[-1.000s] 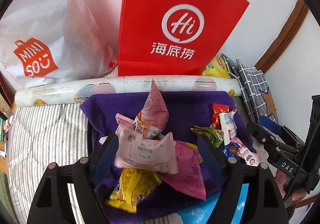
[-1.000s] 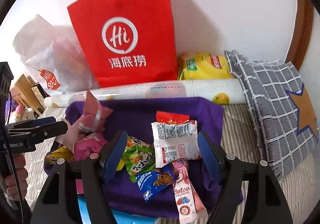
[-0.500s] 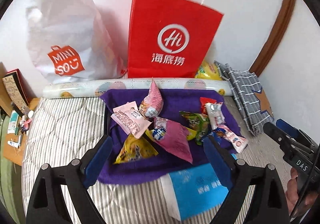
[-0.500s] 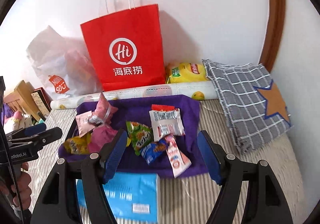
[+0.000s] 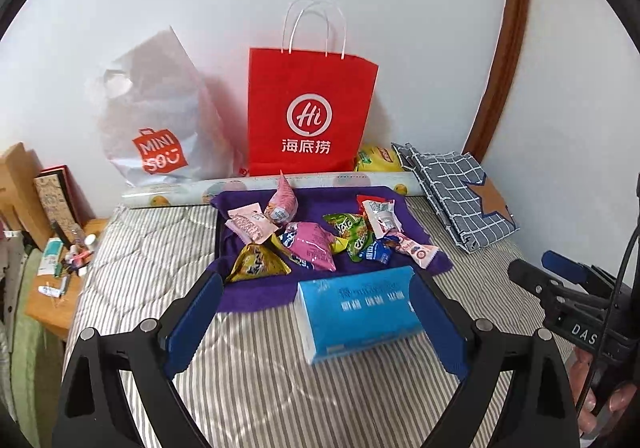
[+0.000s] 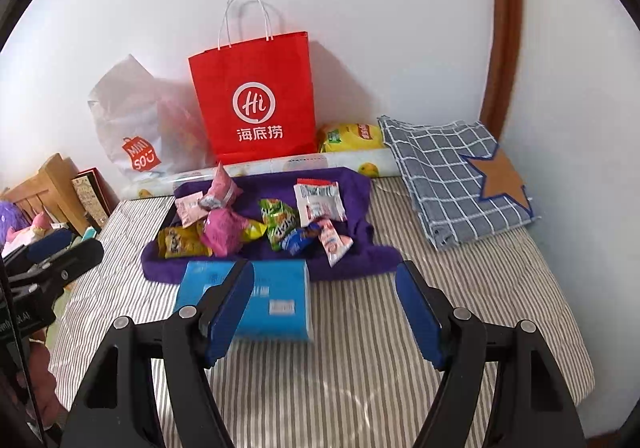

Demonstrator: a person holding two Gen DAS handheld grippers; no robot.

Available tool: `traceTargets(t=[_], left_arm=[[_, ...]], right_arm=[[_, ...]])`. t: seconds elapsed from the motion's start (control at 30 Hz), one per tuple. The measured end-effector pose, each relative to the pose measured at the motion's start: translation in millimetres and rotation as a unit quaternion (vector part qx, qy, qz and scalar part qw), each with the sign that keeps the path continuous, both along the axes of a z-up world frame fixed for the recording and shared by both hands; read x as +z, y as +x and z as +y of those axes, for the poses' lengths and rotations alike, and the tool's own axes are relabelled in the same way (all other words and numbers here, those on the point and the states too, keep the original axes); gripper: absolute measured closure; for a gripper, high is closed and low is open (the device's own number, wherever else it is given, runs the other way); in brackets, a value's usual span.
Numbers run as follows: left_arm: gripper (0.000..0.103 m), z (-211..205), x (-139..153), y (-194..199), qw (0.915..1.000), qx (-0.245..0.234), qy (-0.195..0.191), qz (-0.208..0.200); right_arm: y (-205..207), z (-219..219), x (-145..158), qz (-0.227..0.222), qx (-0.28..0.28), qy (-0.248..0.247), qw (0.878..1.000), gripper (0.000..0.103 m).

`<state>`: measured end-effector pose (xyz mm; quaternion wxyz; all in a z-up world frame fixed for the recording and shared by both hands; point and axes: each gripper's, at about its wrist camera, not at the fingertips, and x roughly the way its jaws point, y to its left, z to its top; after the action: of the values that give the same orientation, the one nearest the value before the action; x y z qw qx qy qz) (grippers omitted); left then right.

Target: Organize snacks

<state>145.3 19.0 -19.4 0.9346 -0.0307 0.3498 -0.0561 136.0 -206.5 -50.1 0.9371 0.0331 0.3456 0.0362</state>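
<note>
**Snacks heaped on purple cloth, both grippers empty and held back**

Left wrist view: The left gripper (image 5: 316, 324) hangs above the striped bedcover (image 5: 132, 260), jaws wide and opening further, nothing between the pads; the blue tissue pack (image 5: 358, 310) only shows through the gap and lies flat on the cover. Beyond it, the purple cloth (image 5: 256, 294) carries the snacks (image 5: 316, 236) in two loose clusters: pink and yellow packets on the left, green, blue and white-and-red ones on the right. My reading is that a rough split by colour or kind is done, but nothing sits in a container, so tidying or bagging may remain. Far side, against the wall: a red paper bag (image 5: 308, 107) with a white "Hi" roundel and the characters 海底捞, and left of it a white plastic bag (image 5: 156, 115) printed "MINISO". The right gripper (image 5: 560, 280) enters at the right edge, its body lettered "DAS"; a hand grips it below.

Right wrist view: The right gripper's own fingers (image 6: 230, 312) stand apart with only bedcover between them; the tissue pack sits behind the left finger, untouched. Snacks lie at centre, far from the pads. A yellow crisp bag (image 6: 350, 137) rests behind a patterned roll (image 6: 304, 163), its label too small to read. A grey checked fabric bag (image 6: 456, 171) with a tan star lies at the right.
</note>
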Motion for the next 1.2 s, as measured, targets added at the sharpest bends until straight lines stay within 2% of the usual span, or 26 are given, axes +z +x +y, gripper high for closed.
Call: traceTargets(t=[0.03, 0.23, 0.33, 0.73, 1.2], left_arm=[[0.005, -2, 1, -7, 1.0000, 0.004, 0.001, -0.004], [0.000, -11, 6, -50, 0.9996, 0.011, 0.004, -0.024], [0.000, -16, 5, -65, 0.9996, 0.009, 0.007, -0.024], [0.000, -23, 3, -103, 0.9996, 0.014, 0.008, -0.024], [0.000, -22, 3, -105, 0.9995, 0.019, 0.013, -0.023]], right_arm=[[-7, -2, 0, 0.000, -0.005, -0.002, 1.000, 0.024], [-52, -13, 3, -0.032, -0.010, 0.011, 0.999, 0.005], [-69, -17, 4, -0.043, -0.012, 0.007, 0.999, 0.000], [-108, -28, 8, -0.057, -0.018, 0.008, 0.998, 0.000], [-117, -28, 11, -0.064, -0.021, 0.005, 0.998, 0.000]])
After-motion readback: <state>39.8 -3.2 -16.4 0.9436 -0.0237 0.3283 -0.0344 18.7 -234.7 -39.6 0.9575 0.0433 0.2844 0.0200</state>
